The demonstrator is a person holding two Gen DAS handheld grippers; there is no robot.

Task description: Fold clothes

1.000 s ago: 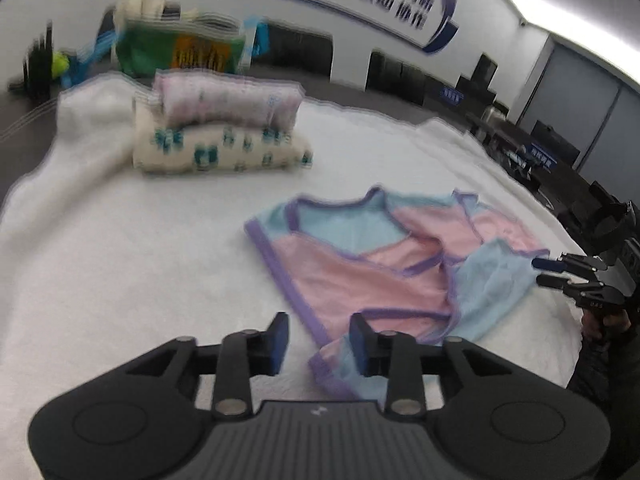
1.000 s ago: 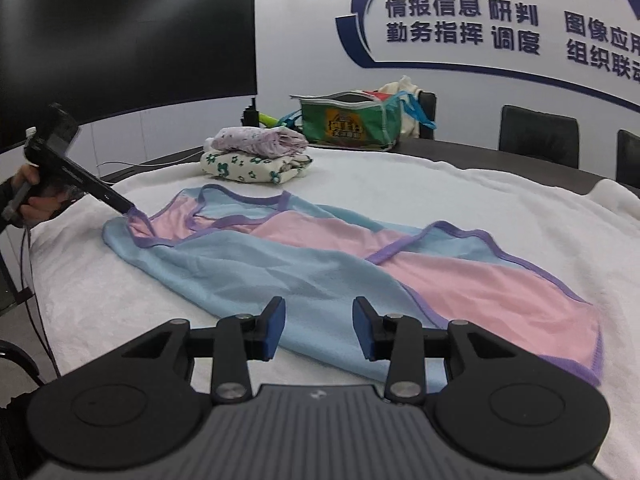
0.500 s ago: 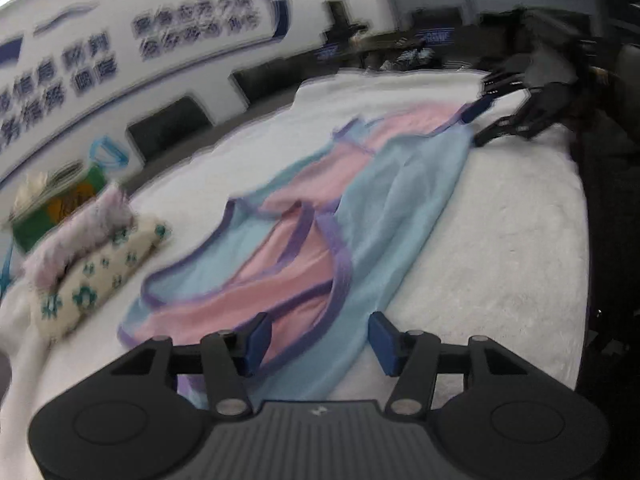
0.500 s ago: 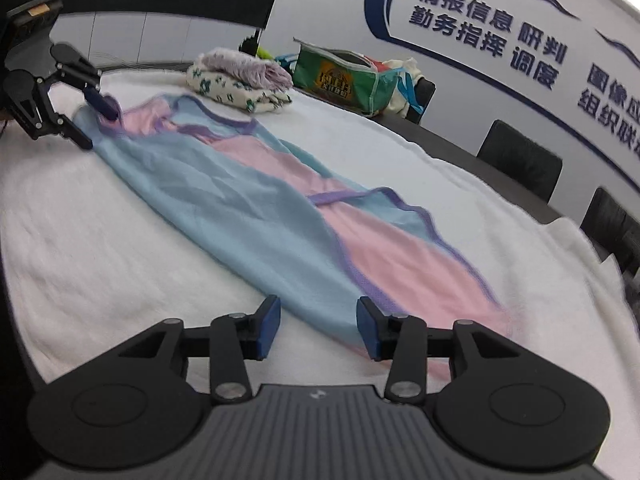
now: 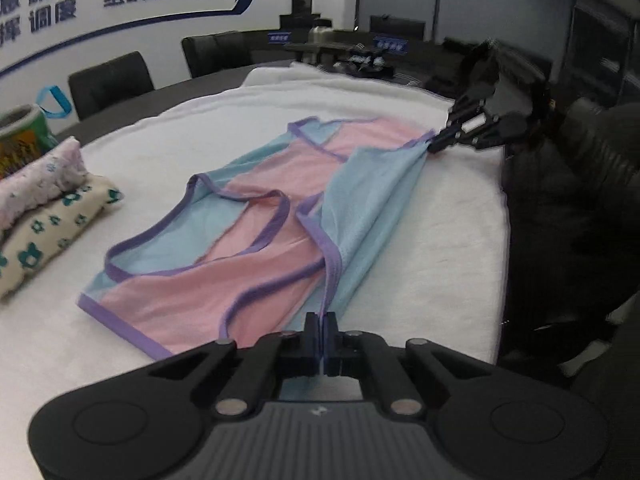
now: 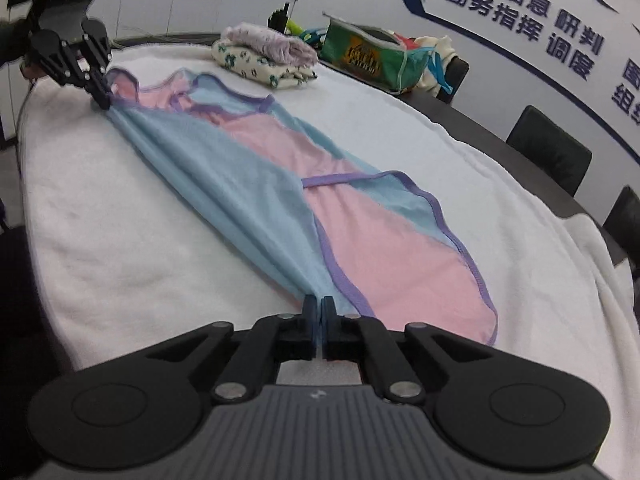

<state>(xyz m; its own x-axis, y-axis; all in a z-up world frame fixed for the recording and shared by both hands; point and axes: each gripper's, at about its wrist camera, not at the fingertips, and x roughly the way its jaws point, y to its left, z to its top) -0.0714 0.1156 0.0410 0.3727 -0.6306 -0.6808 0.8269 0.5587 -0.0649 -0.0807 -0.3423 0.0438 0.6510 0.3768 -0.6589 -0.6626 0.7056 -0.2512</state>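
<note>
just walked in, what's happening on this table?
A person with a handheld gripper in each hand is folding a pink and blue garment on a white blanket. The left gripper is shut on one end of its blue edge, the right gripper on the other, and the fabric is pulled taut between them. Two folded pieces sit stacked beyond it, beside a green bag.

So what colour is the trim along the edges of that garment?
Purple, edging the pink and light-blue garment; clearest in the right wrist view.
</note>
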